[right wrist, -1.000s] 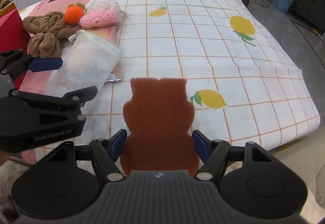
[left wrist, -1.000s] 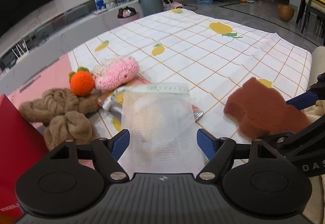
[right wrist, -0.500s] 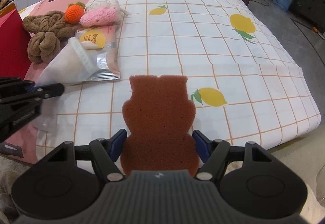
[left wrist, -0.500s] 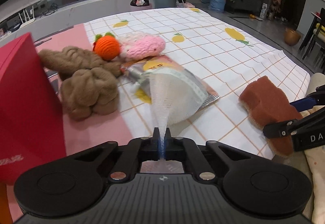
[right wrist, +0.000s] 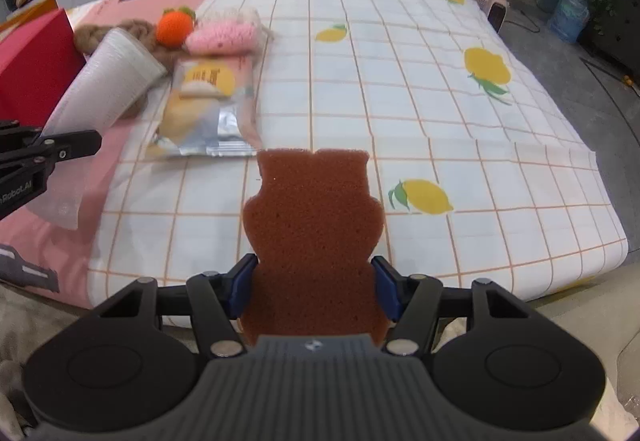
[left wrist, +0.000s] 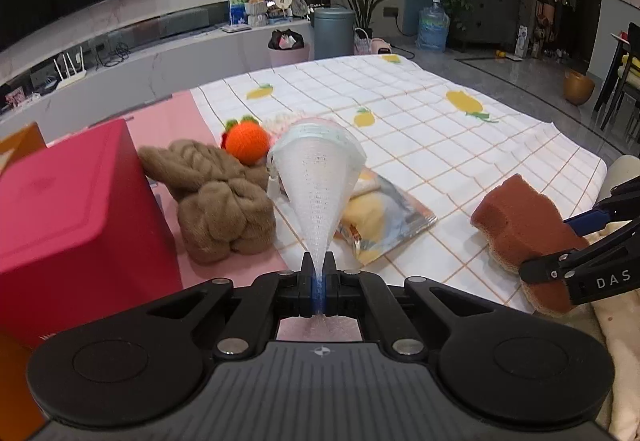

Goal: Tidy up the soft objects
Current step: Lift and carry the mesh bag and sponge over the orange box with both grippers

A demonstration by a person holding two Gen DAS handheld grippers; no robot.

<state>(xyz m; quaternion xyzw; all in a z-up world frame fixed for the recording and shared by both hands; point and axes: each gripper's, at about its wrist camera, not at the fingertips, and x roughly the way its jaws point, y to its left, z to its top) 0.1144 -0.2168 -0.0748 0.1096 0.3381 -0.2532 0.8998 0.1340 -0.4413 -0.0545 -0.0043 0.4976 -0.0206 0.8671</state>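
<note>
I take the red box (left wrist: 76, 209) as my landmark. My left gripper (left wrist: 319, 273) has its jaws pressed together on the narrow end of the white mesh bag (left wrist: 318, 177), which fans out ahead of it into a cone with the open mouth facing away. I hold it by the closed end so, I judge, the mouth stays free to receive things. The bag hangs just right of the box, above the brown plush knots (left wrist: 224, 197) that lie against the box's right side.

My right gripper (right wrist: 312, 289) pinches the brown bear-shaped sponge (right wrist: 312, 225) at its lower body, jaws part spread around it, head pointing forward. It sits well to the right of the box, past the foil snack packet (right wrist: 208, 109).

The orange knitted ball (right wrist: 175, 26) and pink knitted piece (right wrist: 222, 37) lie beyond the knots, farther from me than the box. I judge the sponge is meant for the bag's mouth next; that thin mesh may collapse shut.
</note>
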